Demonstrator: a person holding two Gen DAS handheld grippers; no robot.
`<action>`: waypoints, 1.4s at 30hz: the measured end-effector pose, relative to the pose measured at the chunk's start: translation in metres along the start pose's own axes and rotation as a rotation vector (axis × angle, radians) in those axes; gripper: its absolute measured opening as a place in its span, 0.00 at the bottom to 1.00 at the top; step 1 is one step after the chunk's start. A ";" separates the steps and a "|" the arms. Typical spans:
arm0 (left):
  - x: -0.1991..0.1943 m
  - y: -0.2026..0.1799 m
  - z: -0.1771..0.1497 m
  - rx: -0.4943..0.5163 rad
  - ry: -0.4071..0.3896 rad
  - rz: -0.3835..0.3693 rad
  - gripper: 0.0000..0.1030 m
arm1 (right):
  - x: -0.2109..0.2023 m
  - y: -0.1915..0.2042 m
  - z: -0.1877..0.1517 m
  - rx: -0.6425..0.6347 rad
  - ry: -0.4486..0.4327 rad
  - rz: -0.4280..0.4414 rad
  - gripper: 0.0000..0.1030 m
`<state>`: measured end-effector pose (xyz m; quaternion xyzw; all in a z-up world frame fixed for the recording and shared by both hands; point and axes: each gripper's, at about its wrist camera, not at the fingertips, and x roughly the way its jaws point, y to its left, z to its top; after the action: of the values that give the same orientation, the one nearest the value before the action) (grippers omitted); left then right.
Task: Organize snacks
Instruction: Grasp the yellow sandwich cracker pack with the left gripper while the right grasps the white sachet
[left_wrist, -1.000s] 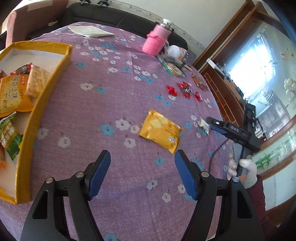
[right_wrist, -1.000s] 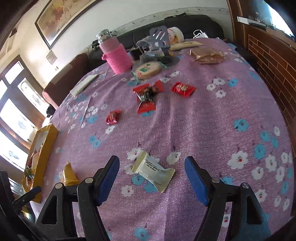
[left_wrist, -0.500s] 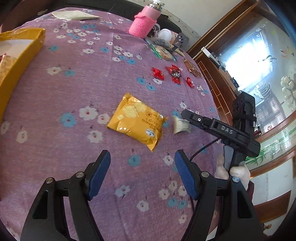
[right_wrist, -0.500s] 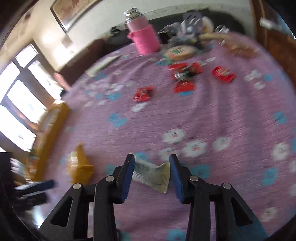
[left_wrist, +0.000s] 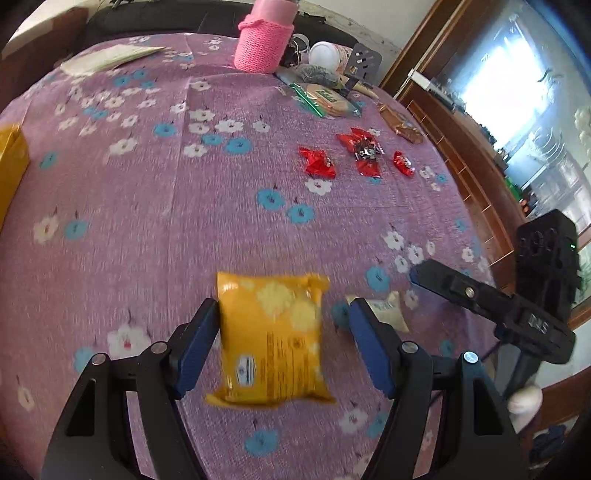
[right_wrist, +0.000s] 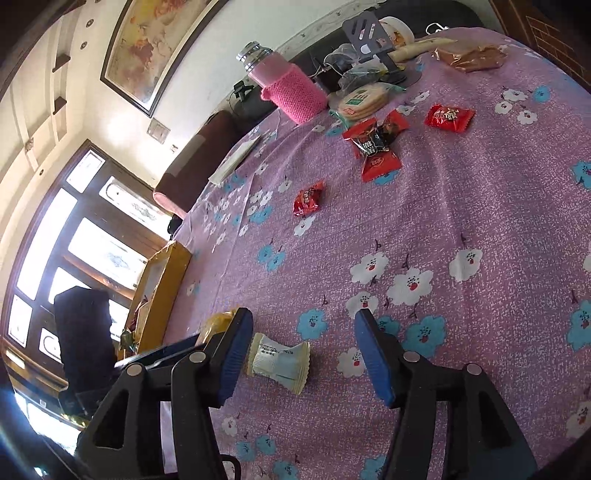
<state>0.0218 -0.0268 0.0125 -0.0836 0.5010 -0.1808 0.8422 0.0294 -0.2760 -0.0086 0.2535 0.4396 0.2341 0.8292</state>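
The left gripper (left_wrist: 280, 343) tilts down, fingers apart around the yellow packet (left_wrist: 271, 339) at lower centre; a second ago that packet lay farther up the frame. The right gripper (right_wrist: 301, 356), jaws just reopened after pinching, straddles the cream wafer packet (right_wrist: 279, 362) at lower centre, not pressing it.

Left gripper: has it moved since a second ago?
Yes. The left gripper has come toward the yellow snack packet, which now lies between its open jaws; the yellow box has slid to the frame's left edge.
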 end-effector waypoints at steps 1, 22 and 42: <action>0.001 -0.002 0.002 0.010 0.004 0.007 0.69 | 0.000 0.001 0.000 -0.007 -0.003 -0.006 0.59; -0.063 0.013 -0.027 0.108 -0.134 0.048 0.42 | 0.009 0.059 -0.013 -0.348 0.064 -0.162 0.64; -0.160 0.096 -0.062 -0.071 -0.296 0.008 0.42 | -0.038 0.125 0.033 -0.612 0.042 -0.512 0.53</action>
<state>-0.0800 0.1263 0.0815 -0.1372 0.3777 -0.1455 0.9041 0.0177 -0.2109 0.1087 -0.1279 0.4156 0.1452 0.8888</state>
